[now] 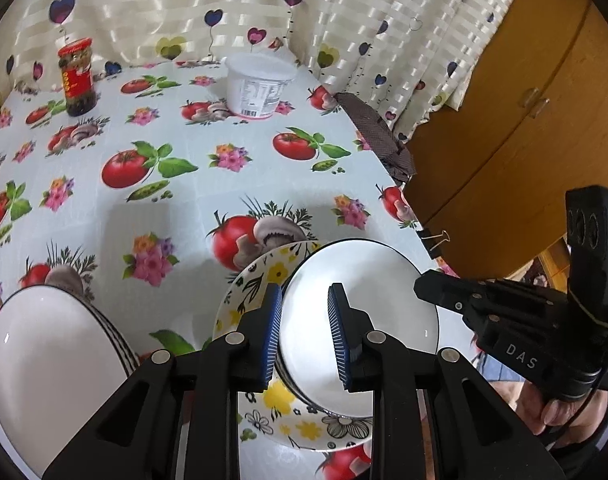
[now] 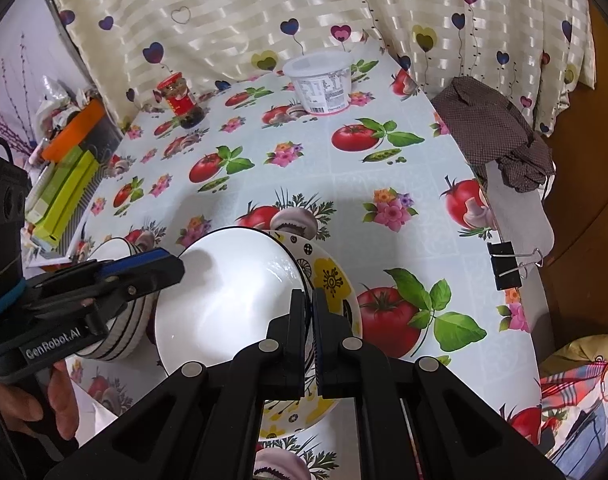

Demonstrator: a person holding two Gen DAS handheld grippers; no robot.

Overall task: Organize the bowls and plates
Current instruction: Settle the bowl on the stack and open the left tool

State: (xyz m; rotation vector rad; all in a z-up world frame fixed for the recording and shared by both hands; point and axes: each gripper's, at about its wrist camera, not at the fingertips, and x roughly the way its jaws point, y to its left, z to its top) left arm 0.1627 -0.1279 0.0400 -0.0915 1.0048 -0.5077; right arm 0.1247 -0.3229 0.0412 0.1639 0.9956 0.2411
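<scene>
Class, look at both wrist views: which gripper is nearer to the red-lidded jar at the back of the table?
Left. The left gripper straddles the white bowl's left rim, the jar's side; the right gripper, shut on the right rim, sits farther away.

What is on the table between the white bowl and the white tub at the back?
Nothing; in both views only bare tablecloth lies between white bowl and white tub.

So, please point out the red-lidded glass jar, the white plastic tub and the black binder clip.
Red-lidded glass jar [image 1: 77,80]: left wrist view, on its red label.
White plastic tub [image 2: 323,87]: right wrist view, on its printed side wall.
Black binder clip [image 2: 505,265]: right wrist view, on its black body at the table edge.
</scene>
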